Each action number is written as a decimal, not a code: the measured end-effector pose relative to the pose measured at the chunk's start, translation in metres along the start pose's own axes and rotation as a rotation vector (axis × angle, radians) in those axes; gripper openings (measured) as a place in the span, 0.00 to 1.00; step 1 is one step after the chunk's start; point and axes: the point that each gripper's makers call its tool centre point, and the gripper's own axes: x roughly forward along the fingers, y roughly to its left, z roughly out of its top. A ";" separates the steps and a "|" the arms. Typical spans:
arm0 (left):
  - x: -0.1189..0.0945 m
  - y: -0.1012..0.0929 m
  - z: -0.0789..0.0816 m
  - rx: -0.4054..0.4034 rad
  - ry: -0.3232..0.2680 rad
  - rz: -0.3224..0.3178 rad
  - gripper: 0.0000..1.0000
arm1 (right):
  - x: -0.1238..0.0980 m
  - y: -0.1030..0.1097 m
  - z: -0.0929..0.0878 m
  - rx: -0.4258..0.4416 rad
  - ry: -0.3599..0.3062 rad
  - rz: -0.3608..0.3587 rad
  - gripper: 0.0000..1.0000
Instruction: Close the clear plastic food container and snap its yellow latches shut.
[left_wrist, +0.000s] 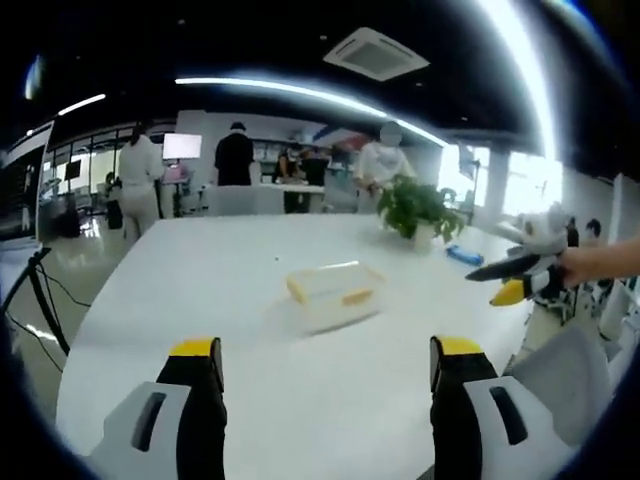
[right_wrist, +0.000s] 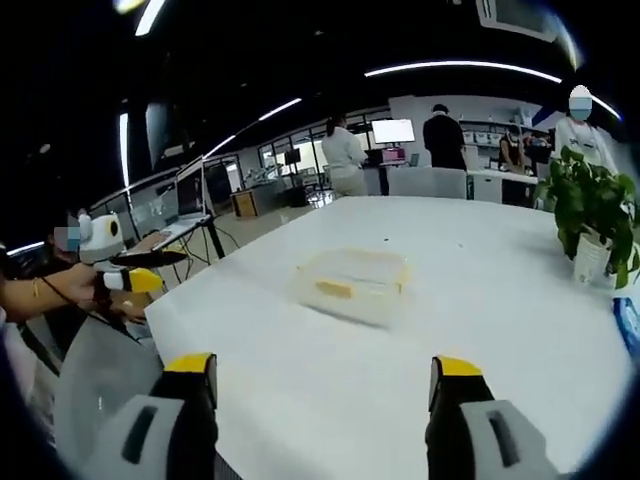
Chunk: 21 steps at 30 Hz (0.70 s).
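In the left gripper view, the left gripper (left_wrist: 325, 362) sits nearest, its two yellow-tipped black fingers (left_wrist: 195, 350) standing wide apart with nothing between them, hovering above the near edge of the white worktop (left_wrist: 200, 290). Beyond the fingers, near the middle of the worktop, lies the clear plastic food container (left_wrist: 335, 293); its lid looks to be resting on top, and a yellow latch (left_wrist: 357, 296) shows on the side facing the camera, though whether it is snapped down is too blurred to tell. Well past the container, toward the far right of the worktop, stands a potted plant (left_wrist: 418, 210), with a small blue object (left_wrist: 464, 255) just beside it. To the right of the container, off the worktop's edge, the right gripper (left_wrist: 508, 280) is held in a person's hand (left_wrist: 578, 266). In the right gripper view, the right gripper (right_wrist: 328, 372) is closest, its fingers (right_wrist: 190, 364) likewise spread wide and empty over the worktop (right_wrist: 500, 300) edge. The container (right_wrist: 352, 284) lies ahead near the middle of the worktop, well apart from the fingers. Left of the container, off the worktop, the left gripper (right_wrist: 140, 270) is held by a hand (right_wrist: 70, 285). The plant (right_wrist: 592, 215) stands far right of the container.
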 end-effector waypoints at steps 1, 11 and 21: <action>0.001 0.000 -0.001 -0.004 0.001 -0.003 0.83 | 0.001 0.000 0.000 0.003 0.000 0.003 0.88; 0.008 0.011 -0.004 -0.004 0.016 0.007 0.78 | 0.010 -0.006 0.003 0.012 0.009 0.019 0.87; 0.021 0.027 -0.003 0.002 0.037 0.015 0.76 | 0.020 -0.011 0.009 0.030 -0.010 0.016 0.86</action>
